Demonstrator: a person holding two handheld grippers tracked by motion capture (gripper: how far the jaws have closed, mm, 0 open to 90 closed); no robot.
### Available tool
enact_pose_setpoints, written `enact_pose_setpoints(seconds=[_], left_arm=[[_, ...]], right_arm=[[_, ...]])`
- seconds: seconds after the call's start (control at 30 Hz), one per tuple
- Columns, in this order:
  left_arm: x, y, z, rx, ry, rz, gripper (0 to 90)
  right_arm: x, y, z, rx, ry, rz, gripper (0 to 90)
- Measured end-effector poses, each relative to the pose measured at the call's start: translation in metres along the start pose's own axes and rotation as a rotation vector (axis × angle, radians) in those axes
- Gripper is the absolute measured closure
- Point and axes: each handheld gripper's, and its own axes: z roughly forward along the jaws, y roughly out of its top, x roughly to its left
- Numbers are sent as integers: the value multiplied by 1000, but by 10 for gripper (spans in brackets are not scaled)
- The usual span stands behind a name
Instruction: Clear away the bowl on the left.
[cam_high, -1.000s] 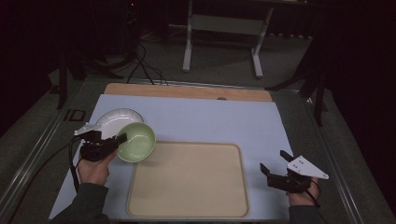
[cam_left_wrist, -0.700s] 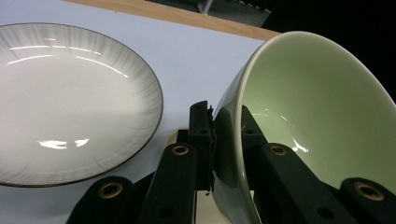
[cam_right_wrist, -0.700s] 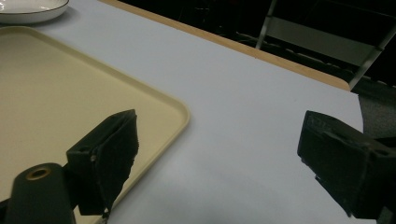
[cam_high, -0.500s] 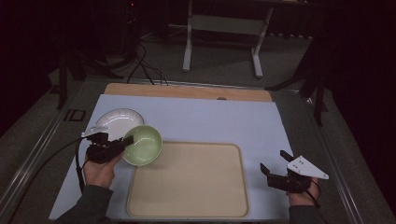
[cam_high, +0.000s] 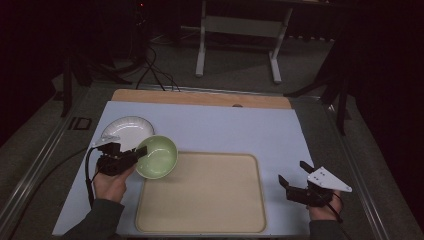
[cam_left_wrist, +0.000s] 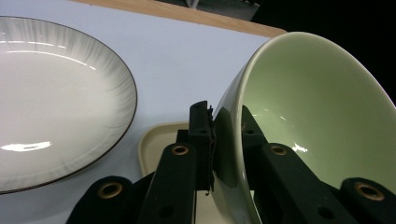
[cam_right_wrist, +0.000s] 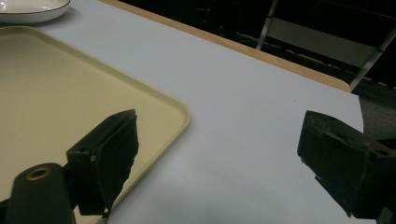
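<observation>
- Fingers first: left gripper (cam_high: 141, 151) is clenched on the rim of the green bowl (cam_high: 157, 156), one jaw inside, one outside the wall – clear as day in the left gripper view, where the pads (cam_left_wrist: 201, 135) pinch the bowl wall (cam_left_wrist: 308, 116).
- Bowl's tilted, mouth turned toward the right side of the table, sitting over the tray's far-left corner; can't tell if it's touching the tray or lifted off it.
- Left hand (cam_high: 111, 182) wraps the gripper body, forearm coming in from the near-left edge, cable looping alongside.
- White plate (cam_high: 128, 131) w/ thin dark rim lies on the blue-grey mat (cam_high: 225, 125) near its far-left corner, just beside the bowl, far side of it. Plate looks bare in the left gripper view (cam_left_wrist: 56, 107).
- Cream tray (cam_high: 210, 200) lies flat at the mat's near edge, centre; nothing resting on its bare middle.
- Right gripper (cam_high: 296, 177) over at the near-right part of the mat, just right of the tray – jaws spread wide, released, nothing between them.
- Right gripper view: tray's corner (cam_right_wrist: 177, 116) passes behind the left jaw, bare mat between the two; plate's edge (cam_right_wrist: 32, 11) peeks in at top left.
- Grey three-cornered plate (cam_high: 327, 180) rides on top of the right gripper.
- Wooden strip (cam_high: 200, 98) runs along the table's far edge.
</observation>
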Motion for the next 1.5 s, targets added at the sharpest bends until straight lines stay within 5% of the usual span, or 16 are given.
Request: enact_pose_setpoints(seconds=[1.5], left_arm=[[-28,-10,23,59,-47,60,820]], right_arm=[[0,0,0,-1,4,-5,122]])
